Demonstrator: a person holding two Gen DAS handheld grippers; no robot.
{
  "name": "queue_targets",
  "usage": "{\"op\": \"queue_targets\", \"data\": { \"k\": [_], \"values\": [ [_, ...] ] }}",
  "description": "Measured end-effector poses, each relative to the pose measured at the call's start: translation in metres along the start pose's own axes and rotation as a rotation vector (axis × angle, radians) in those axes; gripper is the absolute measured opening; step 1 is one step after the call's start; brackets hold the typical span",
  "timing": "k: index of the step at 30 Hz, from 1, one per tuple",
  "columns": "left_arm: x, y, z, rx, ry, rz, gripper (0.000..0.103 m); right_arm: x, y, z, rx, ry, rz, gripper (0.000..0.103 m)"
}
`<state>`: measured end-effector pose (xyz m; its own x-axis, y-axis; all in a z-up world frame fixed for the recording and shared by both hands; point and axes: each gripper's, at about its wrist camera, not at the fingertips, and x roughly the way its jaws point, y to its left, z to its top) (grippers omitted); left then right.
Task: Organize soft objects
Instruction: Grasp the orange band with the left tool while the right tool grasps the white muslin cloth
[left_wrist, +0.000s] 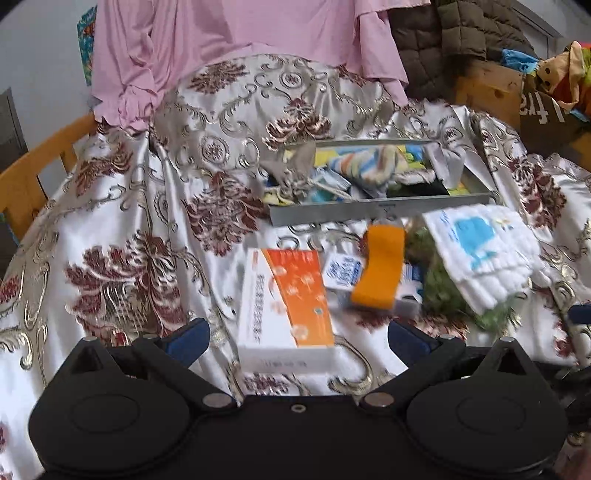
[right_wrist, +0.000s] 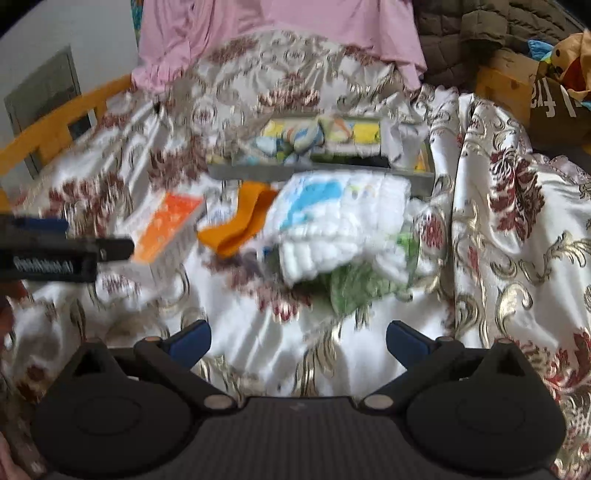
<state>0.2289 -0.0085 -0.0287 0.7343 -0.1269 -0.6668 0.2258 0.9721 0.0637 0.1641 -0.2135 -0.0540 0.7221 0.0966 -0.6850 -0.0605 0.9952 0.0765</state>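
Observation:
A grey tray (left_wrist: 369, 213) lies on the patterned cloth and holds several small cloths, among them a striped one (left_wrist: 373, 162). In front of it lie an orange cloth (left_wrist: 380, 266), a white quilted cloth with a blue whale (left_wrist: 480, 251) and a green cloth (left_wrist: 443, 291) under it. My left gripper (left_wrist: 297, 341) is open and empty, just short of an orange and white box (left_wrist: 291, 306). My right gripper (right_wrist: 298, 341) is open and empty, short of the white cloth (right_wrist: 343, 221) and green cloth (right_wrist: 354, 288). The tray (right_wrist: 258, 171) and orange cloth (right_wrist: 243, 221) show there too.
A small blue and white box (left_wrist: 341, 273) lies by the orange cloth. A pink garment (left_wrist: 240, 48) and a brown quilted jacket (left_wrist: 461, 33) hang at the back. A wooden crate (left_wrist: 491, 88) with toys stands at the right. A wooden chair back (left_wrist: 33, 170) is at the left.

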Motion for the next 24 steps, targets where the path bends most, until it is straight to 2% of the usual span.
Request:
{"op": "queue_targets", "data": {
  "k": [2,5,9,12,15,20,24],
  "values": [
    [0.005,0.002,0.002,-0.015,-0.010,0.000,0.102,-0.002,-0.009,0.008,0.023,-0.073,0.009,0.103],
    [0.015,0.005,0.004,-0.035,-0.009,-0.019,0.102,-0.001,-0.019,0.017,0.017,-0.182,-0.030,0.103],
    [0.023,0.002,0.005,-0.017,-0.030,-0.042,0.102,0.009,-0.028,0.029,-0.008,-0.229,-0.019,0.103],
    [0.028,-0.006,0.003,0.030,-0.043,-0.061,0.102,0.019,-0.028,0.035,-0.075,-0.251,-0.040,0.103],
    [0.034,-0.017,-0.001,0.107,-0.046,-0.096,0.102,0.031,-0.024,0.038,-0.155,-0.271,-0.048,0.103],
    [0.045,-0.041,-0.010,0.309,-0.077,-0.135,0.102,0.054,-0.015,0.040,-0.280,-0.278,-0.072,0.103],
    [0.054,-0.059,-0.018,0.470,-0.116,-0.146,0.102,0.065,-0.017,0.040,-0.292,-0.257,-0.084,0.103]
  ]
}}
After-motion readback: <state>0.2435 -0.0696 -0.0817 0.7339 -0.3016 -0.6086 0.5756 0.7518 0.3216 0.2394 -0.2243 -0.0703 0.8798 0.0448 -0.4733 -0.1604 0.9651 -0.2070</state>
